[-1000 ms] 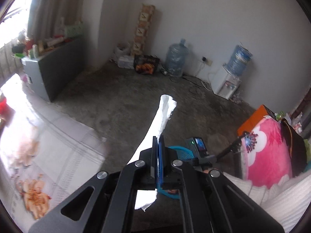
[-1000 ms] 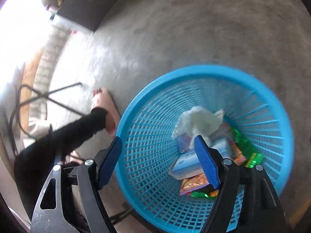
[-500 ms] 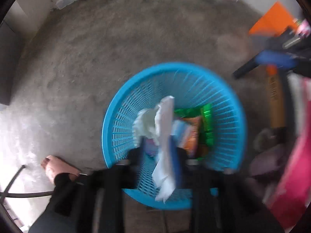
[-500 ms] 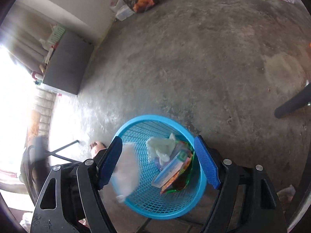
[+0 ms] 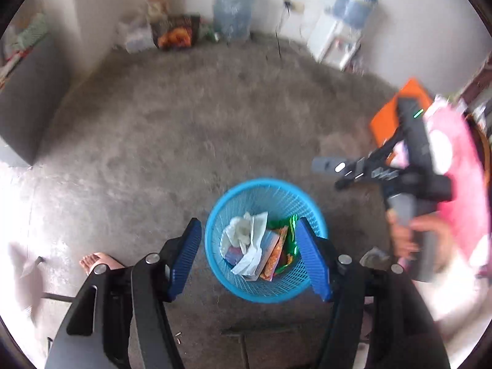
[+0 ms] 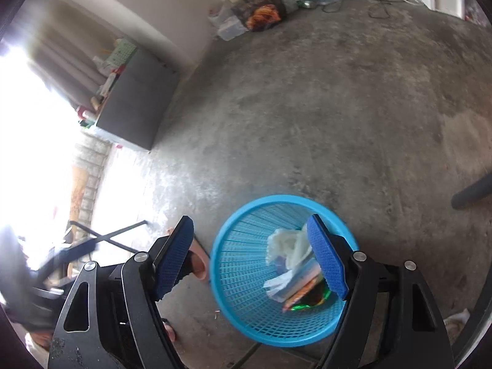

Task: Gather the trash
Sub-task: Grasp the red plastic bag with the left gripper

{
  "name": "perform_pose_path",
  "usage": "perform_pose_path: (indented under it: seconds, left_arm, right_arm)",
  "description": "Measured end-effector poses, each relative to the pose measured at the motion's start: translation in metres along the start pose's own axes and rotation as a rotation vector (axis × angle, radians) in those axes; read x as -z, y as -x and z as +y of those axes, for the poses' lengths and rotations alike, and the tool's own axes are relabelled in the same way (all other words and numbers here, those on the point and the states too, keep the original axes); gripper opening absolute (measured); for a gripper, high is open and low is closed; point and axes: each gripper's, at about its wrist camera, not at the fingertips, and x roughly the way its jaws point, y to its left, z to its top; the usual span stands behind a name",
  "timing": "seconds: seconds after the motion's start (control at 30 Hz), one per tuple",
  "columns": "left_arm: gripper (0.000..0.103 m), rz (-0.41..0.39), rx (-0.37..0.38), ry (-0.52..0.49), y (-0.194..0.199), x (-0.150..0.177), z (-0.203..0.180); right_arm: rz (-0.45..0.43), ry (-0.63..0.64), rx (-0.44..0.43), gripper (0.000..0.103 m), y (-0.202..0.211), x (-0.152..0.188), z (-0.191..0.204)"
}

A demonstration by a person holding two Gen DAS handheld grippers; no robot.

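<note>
A blue mesh basket point(image 5: 264, 182) stands on the concrete floor, holding white crumpled paper point(image 5: 249, 240), an orange snack wrapper point(image 5: 276, 252) and a green wrapper point(image 5: 290, 224). My left gripper point(image 5: 248, 258) hovers above it; its jaws are opening, and nothing is between them. In the right wrist view the basket point(image 6: 276, 197) lies below my right gripper point(image 6: 250, 258), which is open and empty. The white paper point(image 6: 289, 246) shows beside its right finger. The right gripper point(image 5: 369, 172) also appears blurred in the left wrist view, held by a hand point(image 5: 415, 240).
A bare foot point(image 5: 95, 261) rests left of the basket. A grey cabinet point(image 6: 135, 107) stands at the left wall. Water bottles point(image 5: 233, 9), a dispenser point(image 5: 338, 40) and a printed box point(image 5: 175, 30) line the far wall. Pink cloth point(image 5: 461, 169) and an orange box point(image 5: 387, 113) are on the right.
My left gripper swung down over the basket and opened; the white paper strip it held now lies in the basket. My right gripper rose away from the basket, still open.
</note>
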Motion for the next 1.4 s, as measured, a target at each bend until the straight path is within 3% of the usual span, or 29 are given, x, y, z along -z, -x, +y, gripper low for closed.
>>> perform_pose_path:
  seconds: [0.17, 0.27, 0.4, 0.5, 0.57, 0.73, 0.8, 0.83, 0.87, 0.9, 0.97, 1.07, 1.2, 1.4]
  left_arm:
    - [0.062, -0.18, -0.111, 0.152, 0.124, 0.029, 0.051]
    - [0.063, -0.251, -0.312, 0.239, 0.184, 0.052, 0.098]
    - [0.073, -0.278, -0.498, 0.405, 0.237, 0.076, 0.192]
    - [0.082, -0.3, -0.578, 0.535, 0.256, 0.079, 0.278]
    - [0.088, -0.255, -0.623, 0.547, 0.246, 0.072, 0.333]
    - [0.087, -0.027, -0.819, 0.402, 0.187, 0.051, 0.431]
    - [0.078, 0.064, -0.923, 0.368, 0.168, 0.047, 0.459]
    - [0.06, 0.084, -0.9, 0.395, 0.166, 0.05, 0.473]
    - [0.037, 0.102, -0.855, 0.442, 0.164, 0.055, 0.485]
    - [0.027, 0.117, -0.832, 0.48, 0.164, 0.065, 0.495]
    - [0.017, 0.112, -0.867, 0.494, 0.164, 0.072, 0.495]
    - [0.007, 0.045, -0.859, 0.468, 0.174, 0.079, 0.472]
    - [0.005, -0.054, -0.82, 0.434, 0.199, 0.08, 0.426]
    - [0.005, -0.284, -0.75, 0.45, 0.291, 0.094, 0.352]
  right_arm:
    - [0.002, 0.136, -0.071, 0.073, -0.004, -0.015, 0.067]
    - [-0.011, 0.236, -0.121, 0.073, -0.004, -0.027, 0.117]
    - [-0.024, 0.358, -0.204, 0.073, -0.007, -0.037, 0.185]
    - [-0.025, 0.433, -0.255, 0.073, -0.015, -0.038, 0.232]
    - [-0.014, 0.472, -0.288, 0.073, -0.023, -0.035, 0.26]
    - [0.006, 0.556, -0.346, 0.073, -0.031, -0.025, 0.31]
    - [0.015, 0.599, -0.333, 0.073, -0.034, -0.02, 0.328]
    - [0.018, 0.616, -0.334, 0.073, -0.036, -0.018, 0.333]
    - [0.022, 0.624, -0.341, 0.073, -0.036, -0.016, 0.338]
    - [0.027, 0.63, -0.352, 0.073, -0.037, -0.016, 0.341]
    - [0.037, 0.642, -0.362, 0.073, -0.037, -0.011, 0.345]
    - [0.072, 0.66, -0.356, 0.073, -0.042, -0.004, 0.352]
    - [0.11, 0.706, -0.372, 0.073, -0.044, 0.008, 0.372]
    - [0.199, 0.82, -0.424, 0.073, -0.061, 0.032, 0.425]
